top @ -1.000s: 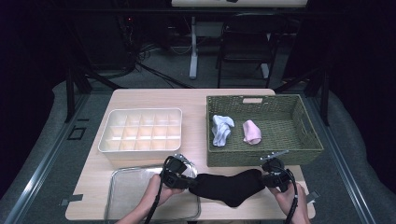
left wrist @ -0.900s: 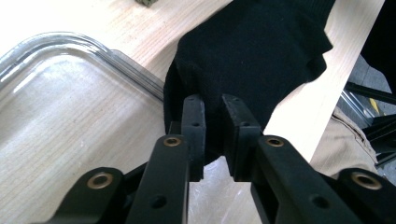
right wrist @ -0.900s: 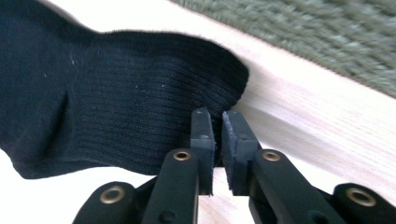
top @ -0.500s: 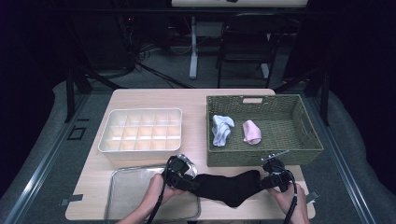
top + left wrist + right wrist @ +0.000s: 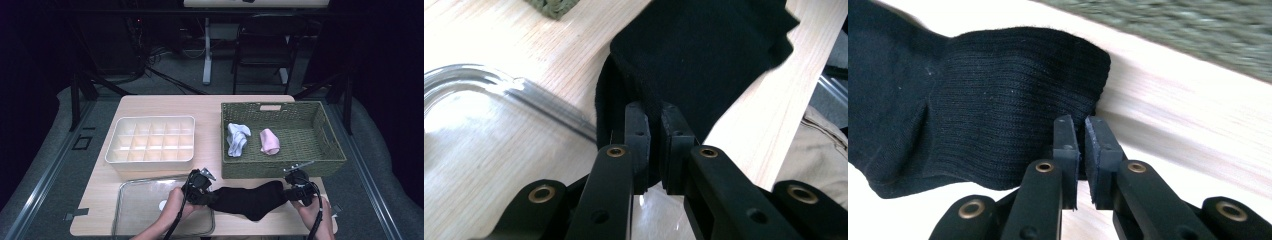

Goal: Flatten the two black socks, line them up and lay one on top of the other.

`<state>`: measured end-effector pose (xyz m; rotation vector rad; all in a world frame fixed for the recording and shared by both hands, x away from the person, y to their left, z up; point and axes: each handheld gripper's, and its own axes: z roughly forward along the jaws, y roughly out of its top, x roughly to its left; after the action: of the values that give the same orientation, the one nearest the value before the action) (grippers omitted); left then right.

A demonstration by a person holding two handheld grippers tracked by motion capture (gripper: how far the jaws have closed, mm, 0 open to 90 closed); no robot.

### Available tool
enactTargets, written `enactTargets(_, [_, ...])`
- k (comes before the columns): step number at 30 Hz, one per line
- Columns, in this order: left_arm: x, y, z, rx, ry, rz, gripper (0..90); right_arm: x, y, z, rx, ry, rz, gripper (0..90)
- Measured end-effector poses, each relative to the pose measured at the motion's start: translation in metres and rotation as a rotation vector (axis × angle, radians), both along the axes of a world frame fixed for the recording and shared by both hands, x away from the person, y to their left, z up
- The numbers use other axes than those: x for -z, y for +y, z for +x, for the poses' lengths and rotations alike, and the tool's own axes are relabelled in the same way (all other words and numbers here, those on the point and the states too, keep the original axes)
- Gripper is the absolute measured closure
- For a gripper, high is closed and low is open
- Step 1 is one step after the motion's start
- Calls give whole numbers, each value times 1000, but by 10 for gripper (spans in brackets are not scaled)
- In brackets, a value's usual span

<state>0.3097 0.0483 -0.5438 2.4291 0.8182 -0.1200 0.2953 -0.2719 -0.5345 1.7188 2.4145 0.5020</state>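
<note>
Since the earlier frame, the black sock (image 5: 248, 199) has lowered toward the table (image 5: 165, 107). Left gripper (image 5: 201, 186) and right gripper (image 5: 294, 186) each clamp one end, jaws narrow.

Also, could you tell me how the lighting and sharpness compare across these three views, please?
High view: the table is lit while the room around it is dark. Left gripper view: the black sock is nearly featureless black, and the clear tray shows glare. Right gripper view: the sock's ribbing is sharp, but the green basket and the wood below it are smeared.
</note>
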Motion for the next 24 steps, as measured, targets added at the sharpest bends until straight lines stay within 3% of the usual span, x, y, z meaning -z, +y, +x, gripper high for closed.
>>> enactTargets(4, [1,-1,1,-6,-3,-3,847,-7,-13,-1,34,-26,-44,853])
enactTargets(6, [2,-2,2,-11,2,-3,842,-3,-15,-1,55,-42,-43,849])
enactTargets(9, [1,-4,3,-33,0,-16,790,1,-13,2,24,-37,-68,786])
enactTargets(11, [-1,-5,3,-36,7,-13,684,2,-14,3,41,-53,-45,714])
enactTargets(13, [-1,-5,3,-43,22,-30,644,-3,-18,3,41,-46,-44,642])
enactTargets(14, [-1,-5,3,-40,26,-30,613,-7,-19,0,73,-74,-23,630])
enactTargets(15, [-2,-6,3,-31,28,-19,602,-12,-21,-2,64,-81,-19,624])
enactTargets(16, [-2,-8,2,-34,26,-22,589,-18,-20,-5,55,-91,19,608])
enactTargets(17, [-1,-8,2,-32,26,-16,582,-22,-17,-8,43,-81,59,584])
enactTargets(19, [0,-10,1,-31,30,-8,585,-22,-10,-11,17,-65,59,568])
enactTargets(21, [3,-12,0,-28,27,1,609,-16,-1,-10,-10,-31,24,587])
enactTargets(24, [3,-14,-1,-33,10,21,642,-1,4,-5,-8,22,-21,664])
